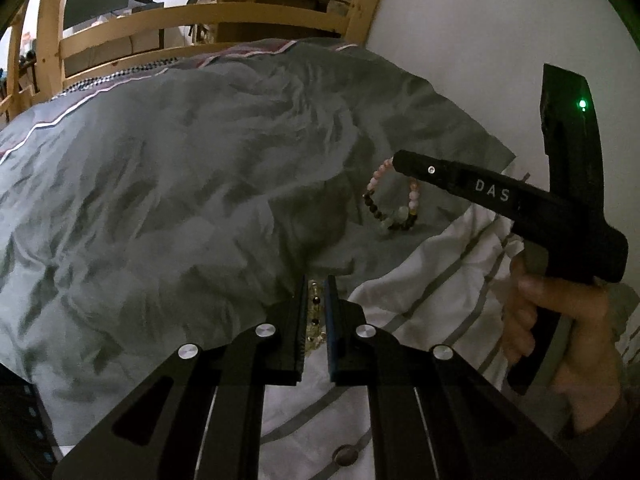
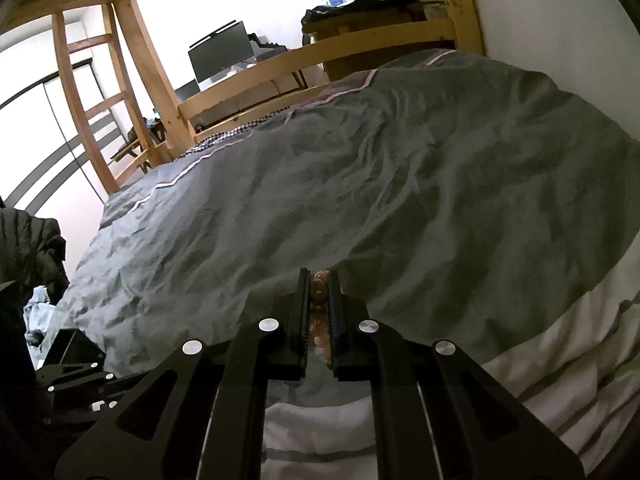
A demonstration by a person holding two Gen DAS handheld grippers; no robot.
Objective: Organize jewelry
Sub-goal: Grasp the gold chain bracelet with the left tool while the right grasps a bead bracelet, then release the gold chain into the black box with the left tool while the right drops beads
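My left gripper (image 1: 316,288) is shut on a beaded strand (image 1: 315,312) of pale and dark beads, held above the bed. My right gripper (image 2: 319,280) is shut on a beaded bracelet (image 2: 319,300) with pink and amber beads. In the left wrist view the right gripper (image 1: 400,160) comes in from the right, and that bracelet (image 1: 394,200), with pink, black and pale beads, hangs from its tip as a loop above the grey duvet (image 1: 180,200). A hand (image 1: 560,320) grips the right gripper's handle.
The grey duvet (image 2: 400,180) covers most of the bed. A white striped sheet (image 1: 420,300) lies at the near right. A wooden bed frame (image 1: 200,20) and a white wall (image 1: 500,40) stand behind. A dark jacket (image 2: 28,248) lies left of the bed.
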